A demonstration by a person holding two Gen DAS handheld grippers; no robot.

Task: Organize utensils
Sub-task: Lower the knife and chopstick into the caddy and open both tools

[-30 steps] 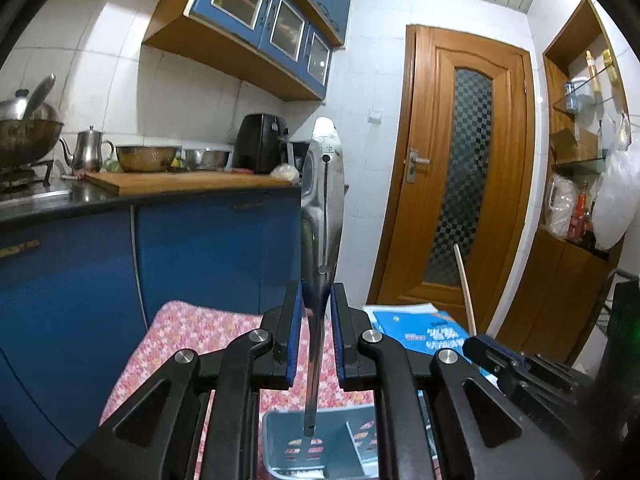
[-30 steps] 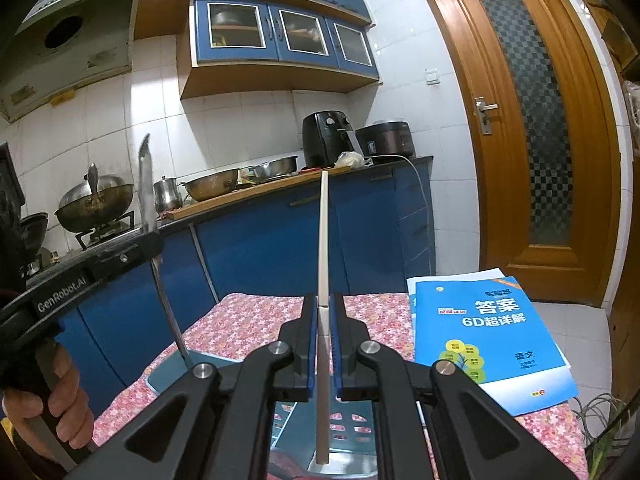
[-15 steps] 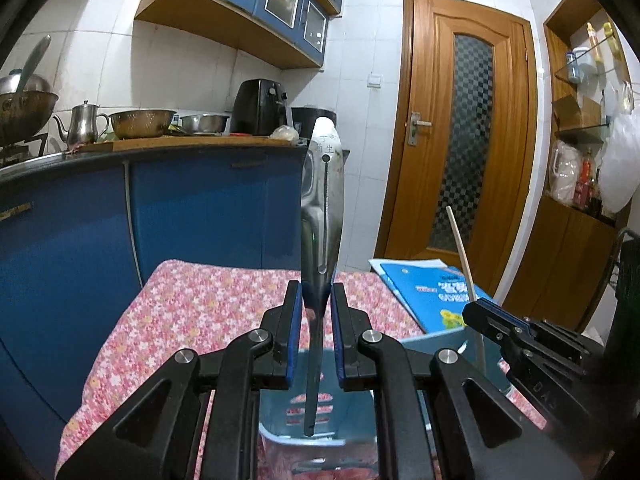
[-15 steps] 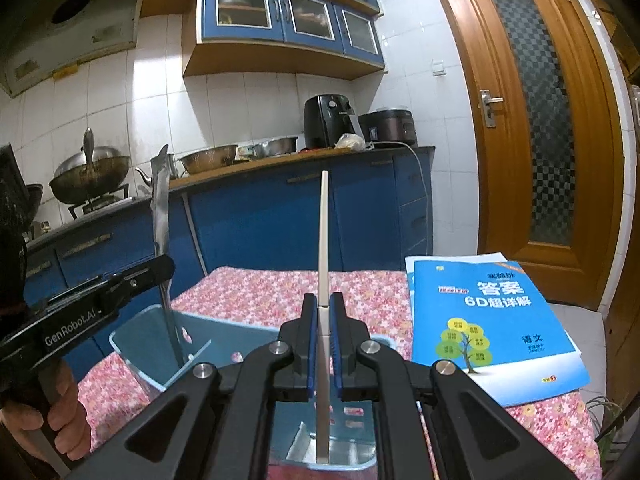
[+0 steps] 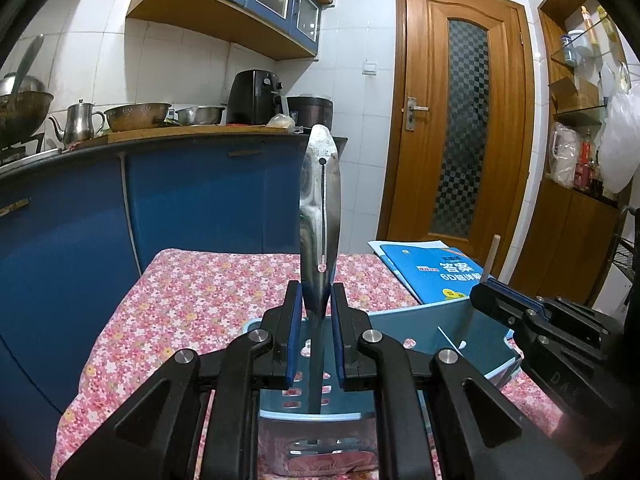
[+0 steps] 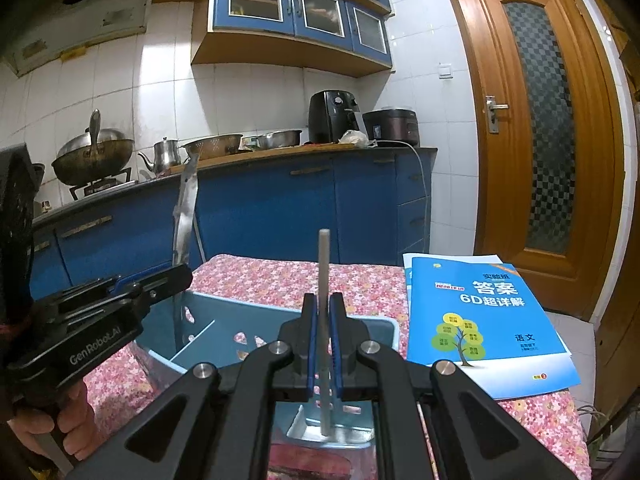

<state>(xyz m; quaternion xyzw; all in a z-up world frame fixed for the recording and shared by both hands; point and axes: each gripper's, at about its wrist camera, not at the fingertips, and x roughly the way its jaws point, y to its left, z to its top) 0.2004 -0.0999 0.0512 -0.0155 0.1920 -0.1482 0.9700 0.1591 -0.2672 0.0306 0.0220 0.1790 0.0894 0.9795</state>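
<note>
My left gripper is shut on a flat steel utensil that stands upright, its thin lower end down inside a light blue slotted basket. In the right wrist view, my right gripper is shut on a wooden chopstick, also upright, with its lower end inside the same basket. The left gripper with the steel utensil sits over the basket's left end. The right gripper and chopstick show at the basket's right end.
The basket rests on a table with a pink floral cloth. A blue book lies to the right of the basket. Blue kitchen cabinets stand behind, a wooden door at the back right. A hand grips the left tool's handle.
The left gripper has sunk, taking the steel utensil's lower end into the basket. The chopstick now stands less far above the right jaws. Both grips stay shut.
</note>
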